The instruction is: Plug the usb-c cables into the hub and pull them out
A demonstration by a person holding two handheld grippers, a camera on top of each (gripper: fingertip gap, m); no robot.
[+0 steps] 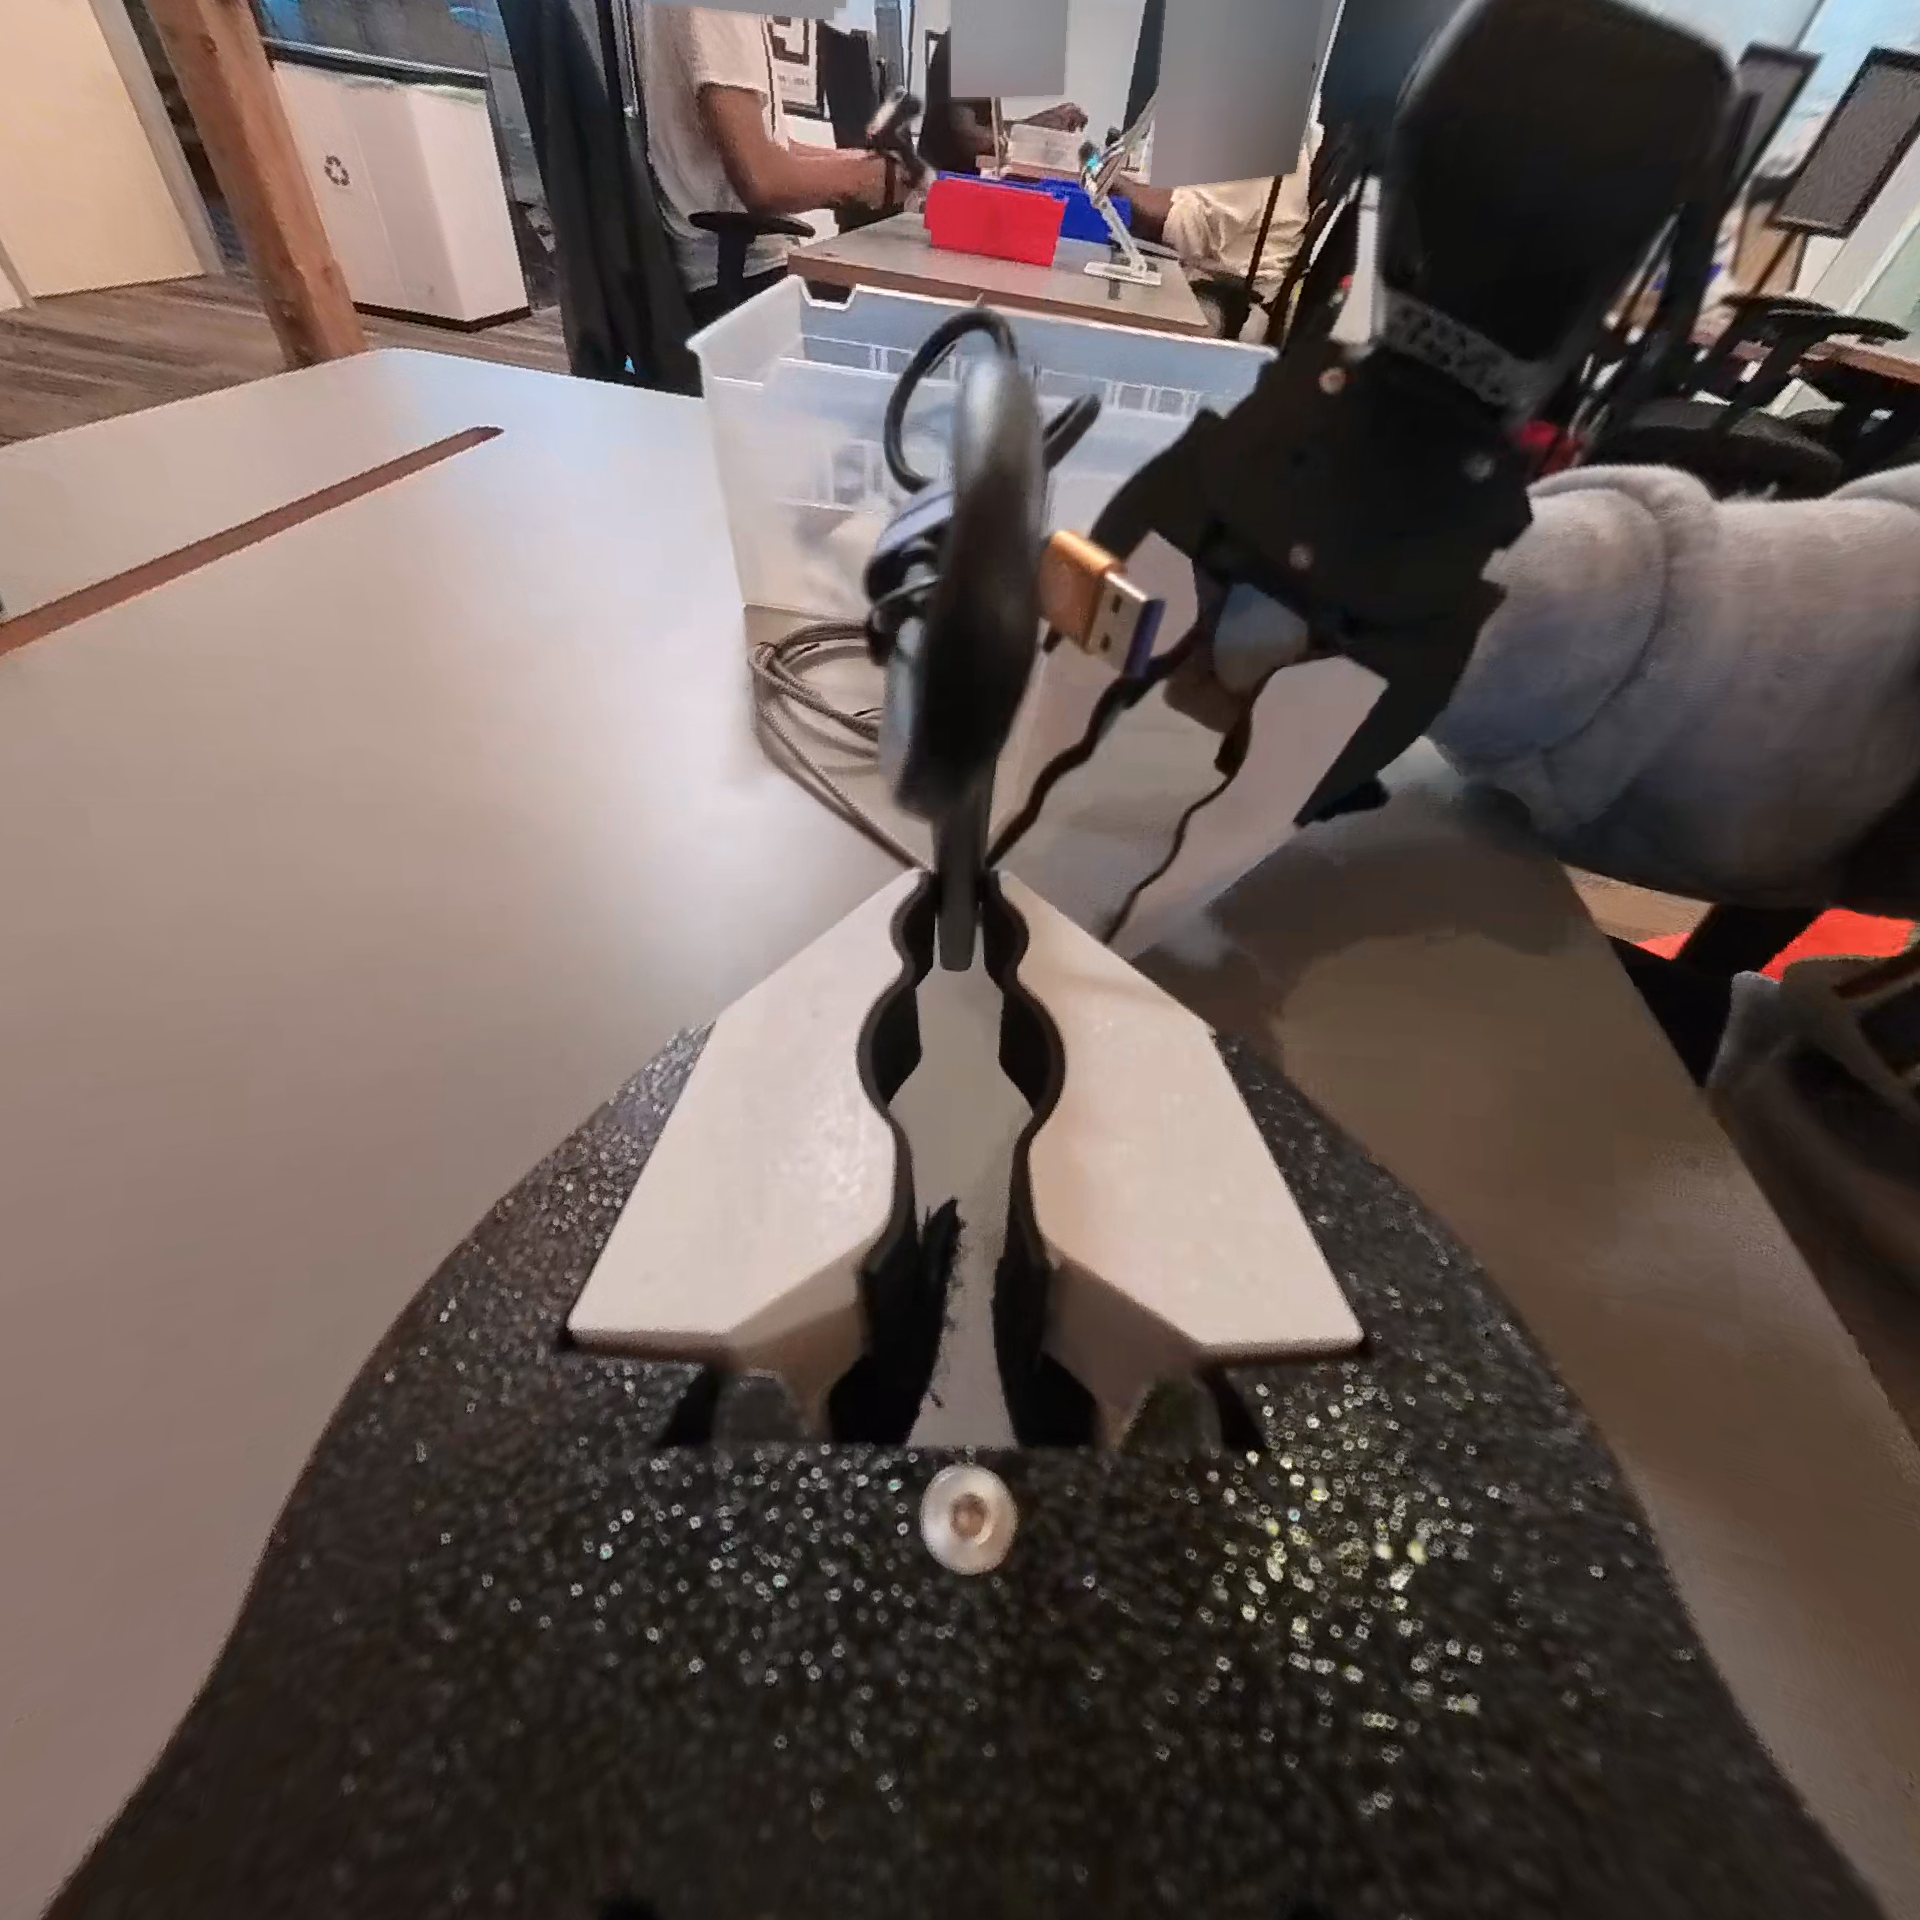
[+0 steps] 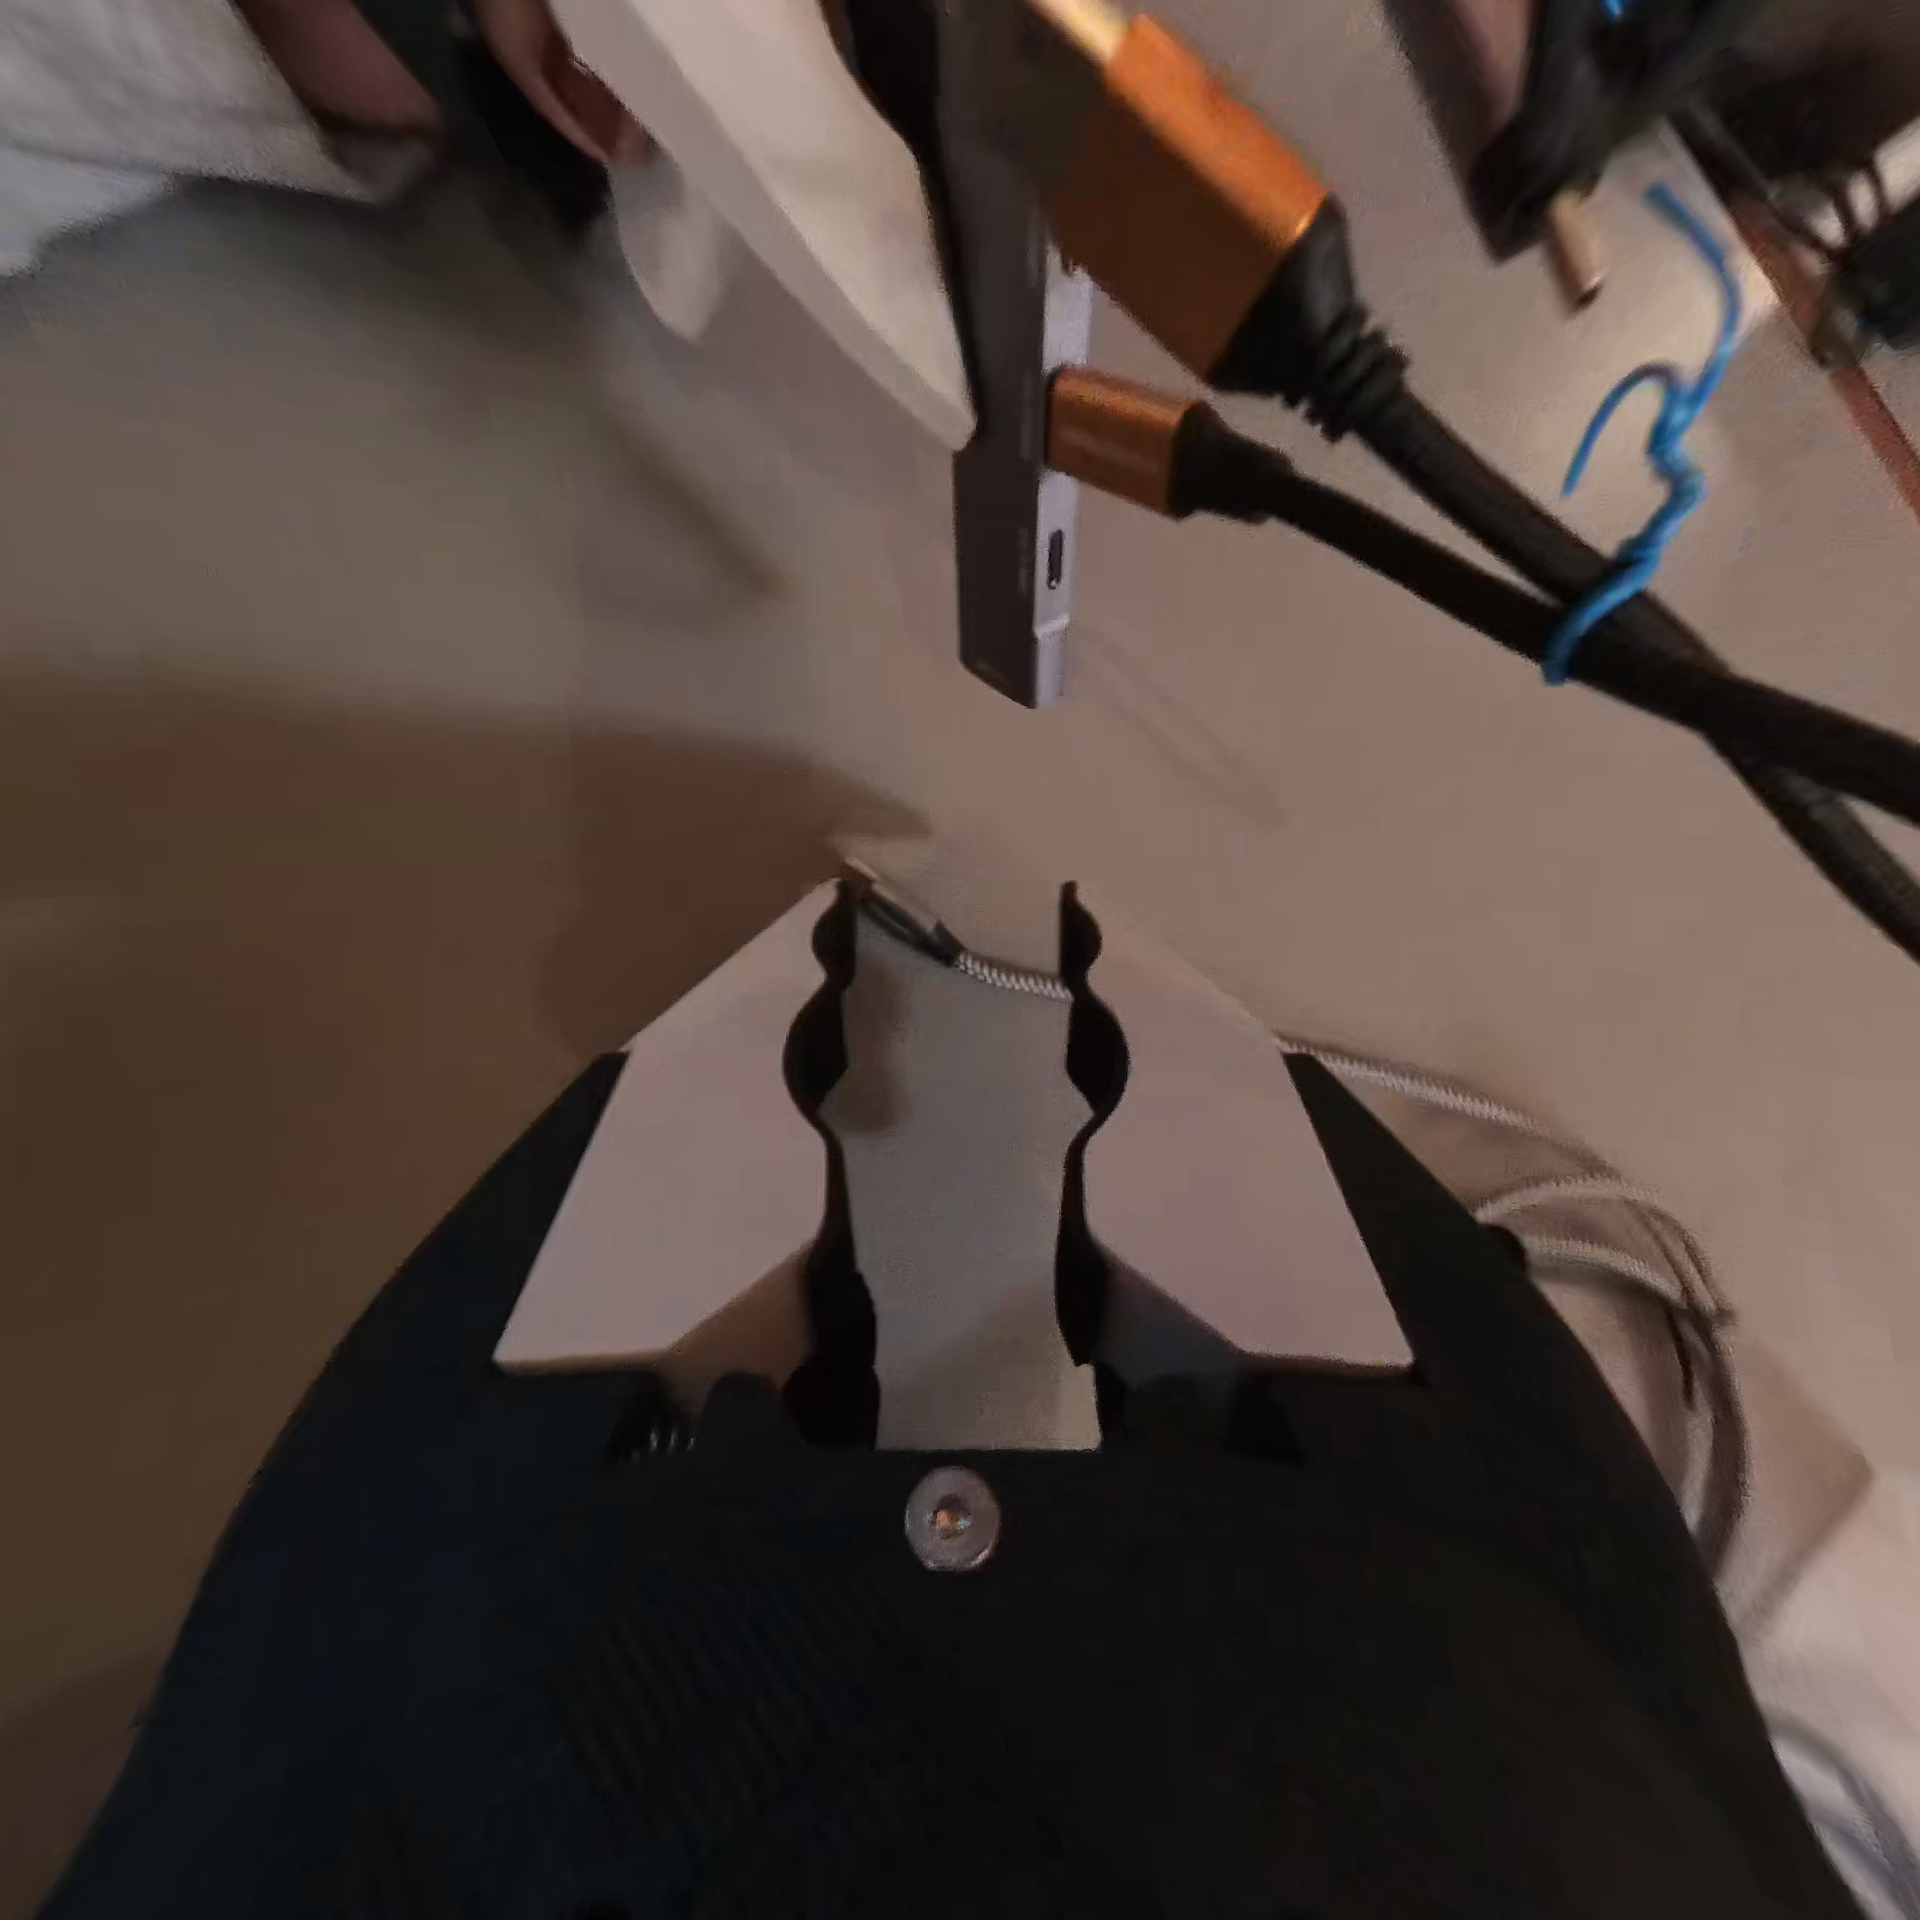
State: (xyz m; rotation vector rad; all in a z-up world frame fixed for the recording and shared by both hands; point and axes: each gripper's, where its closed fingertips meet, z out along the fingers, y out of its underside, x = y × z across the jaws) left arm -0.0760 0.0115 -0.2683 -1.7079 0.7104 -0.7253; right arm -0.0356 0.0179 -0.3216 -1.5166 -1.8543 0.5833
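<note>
My left gripper [image 1: 958, 894] is shut on the lower edge of the dark grey hub [image 1: 971, 582] and holds it upright above the table. The hub also shows in the right wrist view [image 2: 1013, 468], with an orange USB-C plug [image 2: 1117, 436] seated in its side and a free USB-C port [image 2: 1051, 545] below it. A larger orange USB-A connector [image 2: 1174, 177] hangs loose beside the hub; it also shows in the left wrist view [image 1: 1091, 603]. My right gripper [image 2: 956, 904] is open and empty, a short way from the hub's end. A grey braided cable [image 2: 1013, 982] lies under its fingertips.
A clear plastic bin [image 1: 790, 416] stands behind the hub, with coiled grey cable [image 1: 810, 675] at its foot. Black braided cables tied with a blue twist tie [image 2: 1621, 582] run off to the right. The table edge [image 1: 1558, 935] is close on the right. People sit at a far desk.
</note>
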